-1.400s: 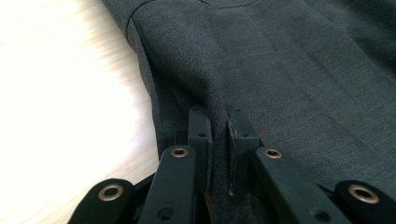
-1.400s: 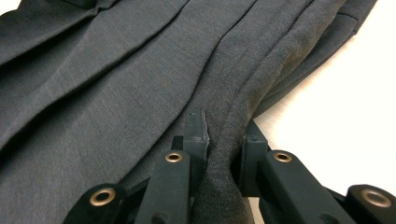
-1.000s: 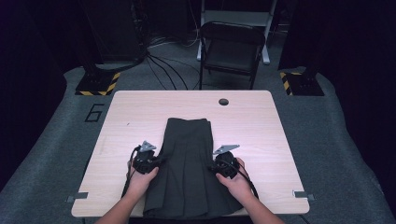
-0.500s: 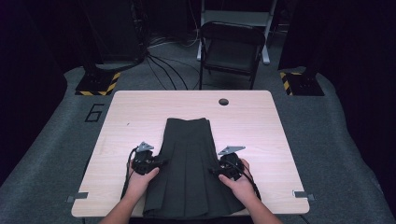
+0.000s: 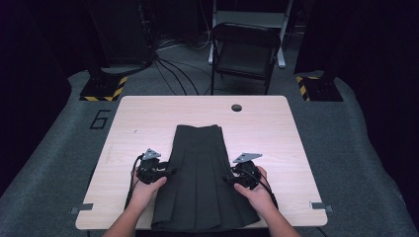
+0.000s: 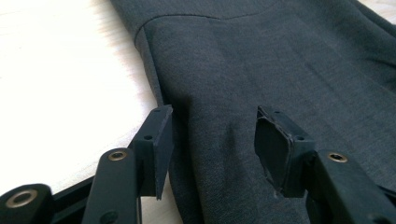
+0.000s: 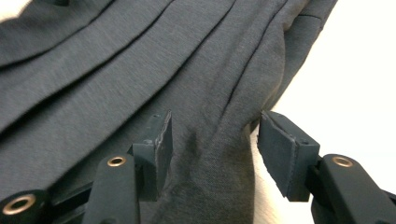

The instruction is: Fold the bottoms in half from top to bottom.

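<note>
A dark grey pleated skirt lies flat on the light wooden table, waist at the far end and hem at the near edge. My left gripper sits at the skirt's left edge and my right gripper at its right edge, each held by a hand. In the left gripper view the gripper stands open over a small ridge of skirt; its jaws have just been opening. In the right gripper view the gripper is open around a raised fold of skirt; its jaws have just opened, then eased in slightly.
A small round hole sits near the table's far edge. Behind the table stand a folding chair, floor cables and two bases with yellow-black stripes. A "6" marks the grey mat.
Both grippers went from shut on the skirt's side edges to open, letting the cloth go. The right hand shifted slightly toward the near right; the left hand stayed put.
</note>
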